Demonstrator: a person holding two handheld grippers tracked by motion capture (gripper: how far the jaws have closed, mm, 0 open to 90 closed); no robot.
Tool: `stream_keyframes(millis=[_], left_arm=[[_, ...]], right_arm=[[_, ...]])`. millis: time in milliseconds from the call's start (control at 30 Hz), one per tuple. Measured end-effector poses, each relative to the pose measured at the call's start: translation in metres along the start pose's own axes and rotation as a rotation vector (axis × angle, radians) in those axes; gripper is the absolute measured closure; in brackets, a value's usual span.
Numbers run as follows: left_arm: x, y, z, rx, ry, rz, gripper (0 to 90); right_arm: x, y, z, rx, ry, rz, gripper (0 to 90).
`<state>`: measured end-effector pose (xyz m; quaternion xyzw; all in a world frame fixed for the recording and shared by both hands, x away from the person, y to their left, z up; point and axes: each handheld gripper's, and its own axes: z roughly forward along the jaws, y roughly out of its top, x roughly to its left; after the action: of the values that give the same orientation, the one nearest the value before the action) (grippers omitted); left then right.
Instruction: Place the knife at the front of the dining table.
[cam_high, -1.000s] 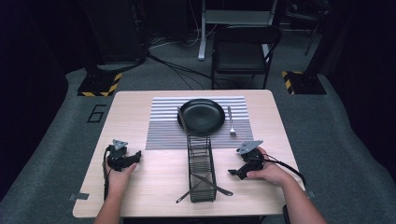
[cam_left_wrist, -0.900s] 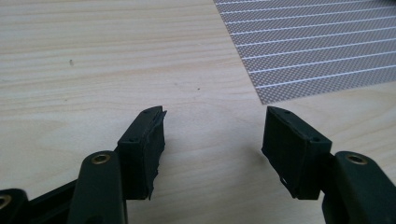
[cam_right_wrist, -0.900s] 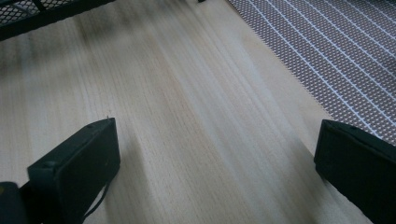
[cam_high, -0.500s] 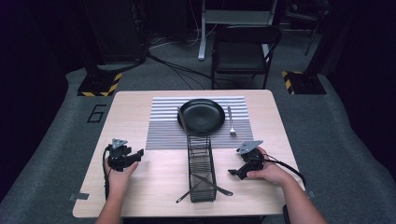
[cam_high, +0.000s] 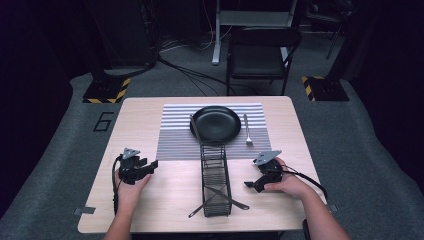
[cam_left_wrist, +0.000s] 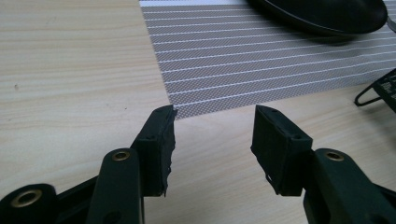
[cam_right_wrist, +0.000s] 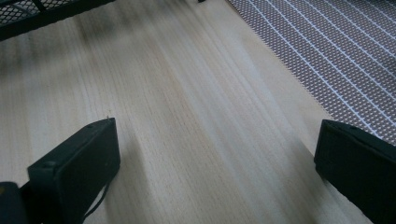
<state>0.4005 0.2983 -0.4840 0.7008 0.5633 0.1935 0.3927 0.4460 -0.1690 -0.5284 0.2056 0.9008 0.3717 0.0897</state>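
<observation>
Over bare table | left gripper (cam_high: 150, 165) jaws closing, nothing between | right gripper (cam_high: 249, 184) jaws apart, empty

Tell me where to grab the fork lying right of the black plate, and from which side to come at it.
Grip the fork around the middle of its thin handle, coming straight down from above. It lies flat on the striped mat, running away from the person, so the fingers should close across its width. The plate sits close on its left, so probably keep the fingers toward the near half of the handle.

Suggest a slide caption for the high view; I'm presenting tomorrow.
Two open hand-held grippers, left and right, flank a wire rack below a black plate on a striped placemat.
</observation>
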Motion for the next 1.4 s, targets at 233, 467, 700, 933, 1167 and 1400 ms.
stream_keyframes(millis=[233, 467, 700, 933, 1167, 1400], left_arm=[[-0.012, 0.004, -0.002, 0.002, -0.027, 0.014, 50.3], [-0.021, 0.007, 0.004, 0.028, -0.036, 0.046, 50.0], [-0.039, 0.013, 0.01, 0.042, -0.064, 0.085, 50.0], [-0.058, 0.026, 0.007, 0.048, -0.099, 0.14, 52.3], [-0.074, 0.038, 0.003, 0.051, -0.146, 0.163, 53.2], [-0.085, 0.051, -0.001, 0.038, -0.163, 0.178, 53.1]], right_arm=[[0.0, 0.0, 0.0, -0.001, 0.0, 0.004, 0.0], [0.0, 0.0, 0.0, 0.0, 0.0, 0.0, 0.0], [0.0, 0.0, 0.0, -0.001, 0.0, 0.004, 0.0], [0.0, 0.0, 0.0, 0.002, 0.001, 0.005, 0.0], [0.0, 0.0, 0.0, 0.002, 0.0, 0.004, 0.0], [0.001, 0.0, 0.0, 0.0, 0.0, 0.008, 0.0]])
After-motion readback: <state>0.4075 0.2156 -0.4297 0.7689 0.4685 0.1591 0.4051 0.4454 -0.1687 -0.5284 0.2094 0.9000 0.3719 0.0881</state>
